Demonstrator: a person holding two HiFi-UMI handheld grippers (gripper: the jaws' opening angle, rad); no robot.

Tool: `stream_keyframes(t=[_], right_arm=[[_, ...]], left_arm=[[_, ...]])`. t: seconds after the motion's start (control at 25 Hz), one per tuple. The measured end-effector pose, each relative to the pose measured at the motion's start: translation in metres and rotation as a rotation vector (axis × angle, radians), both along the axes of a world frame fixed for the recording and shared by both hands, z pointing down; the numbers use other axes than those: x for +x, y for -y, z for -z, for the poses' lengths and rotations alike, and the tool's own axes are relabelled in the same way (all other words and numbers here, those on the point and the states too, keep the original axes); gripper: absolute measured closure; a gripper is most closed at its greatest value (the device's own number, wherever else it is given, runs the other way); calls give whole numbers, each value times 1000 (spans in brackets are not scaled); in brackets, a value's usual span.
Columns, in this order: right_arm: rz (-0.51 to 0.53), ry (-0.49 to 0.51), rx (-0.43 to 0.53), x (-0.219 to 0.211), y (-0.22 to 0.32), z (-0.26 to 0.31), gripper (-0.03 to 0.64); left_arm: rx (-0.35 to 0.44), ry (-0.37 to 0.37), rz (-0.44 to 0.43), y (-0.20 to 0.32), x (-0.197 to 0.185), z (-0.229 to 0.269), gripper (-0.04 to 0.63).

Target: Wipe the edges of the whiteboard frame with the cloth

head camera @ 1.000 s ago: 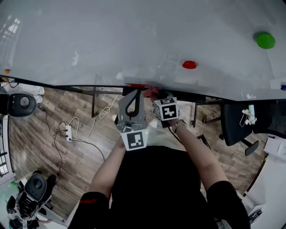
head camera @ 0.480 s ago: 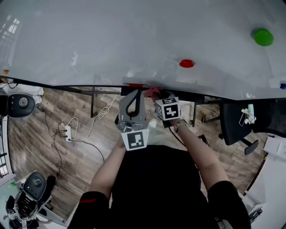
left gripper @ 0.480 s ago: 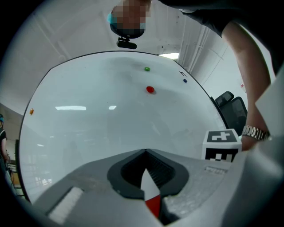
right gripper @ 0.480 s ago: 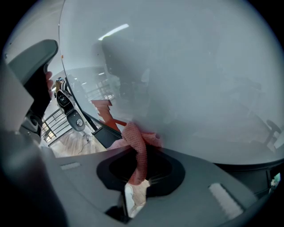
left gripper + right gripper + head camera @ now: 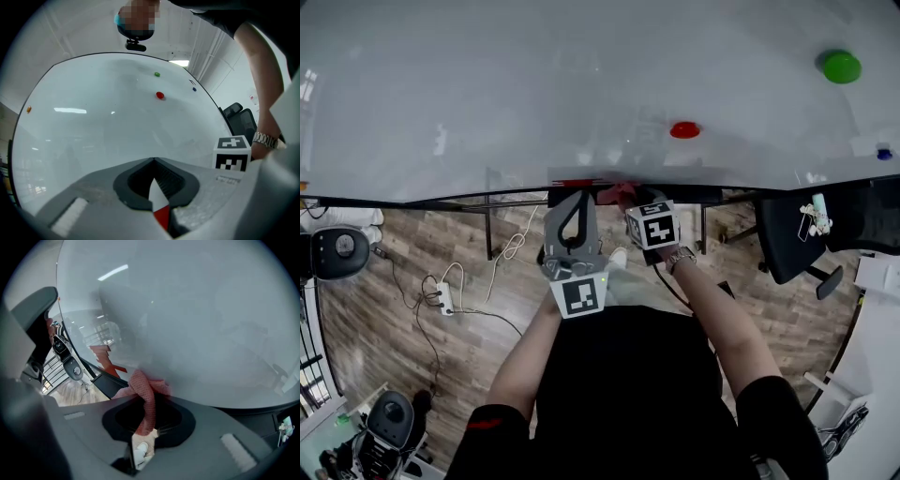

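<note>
The whiteboard fills the upper part of the head view, with its dark lower frame edge running across. My right gripper is shut on a pink cloth and presses it against that edge. In the right gripper view the cloth bunches between the jaws of the right gripper beside the frame. Just to the left, my left gripper points at the same edge by a red strip. In its own view the left gripper is shut with nothing in it, facing the board.
A red magnet and a green magnet stick to the board. Below it on the wood floor are a black chair at the right, another chair at the left, and a power strip with cables.
The head view has shifted a little across the board. Both grippers remain at the lower frame edge with the cloth still held; nothing was taken or let go.
</note>
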State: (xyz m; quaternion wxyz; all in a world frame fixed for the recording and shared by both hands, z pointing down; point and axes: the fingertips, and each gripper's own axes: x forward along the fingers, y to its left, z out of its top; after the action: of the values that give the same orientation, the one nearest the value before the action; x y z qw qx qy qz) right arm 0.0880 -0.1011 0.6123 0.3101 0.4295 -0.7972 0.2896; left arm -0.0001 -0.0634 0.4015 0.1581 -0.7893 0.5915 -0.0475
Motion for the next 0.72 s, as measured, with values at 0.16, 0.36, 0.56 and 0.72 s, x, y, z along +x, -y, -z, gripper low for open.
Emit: stream_keyframes(t=[0.16, 0.36, 0.56, 0.72], right_arm=[[-44, -4, -5, 13, 0, 0, 560], [-74, -19, -13, 22, 1, -3, 558], [-109, -27, -14, 31, 2, -2, 557], [-121, -35, -13, 31, 2, -2, 557]], left_arm=[[-9, -8, -26, -1, 3, 2, 598], [-16, -9, -62, -1, 3, -1, 598], [-11, -11, -109, -2, 7, 2, 598], [-13, -12, -138, -2, 8, 3, 598]])
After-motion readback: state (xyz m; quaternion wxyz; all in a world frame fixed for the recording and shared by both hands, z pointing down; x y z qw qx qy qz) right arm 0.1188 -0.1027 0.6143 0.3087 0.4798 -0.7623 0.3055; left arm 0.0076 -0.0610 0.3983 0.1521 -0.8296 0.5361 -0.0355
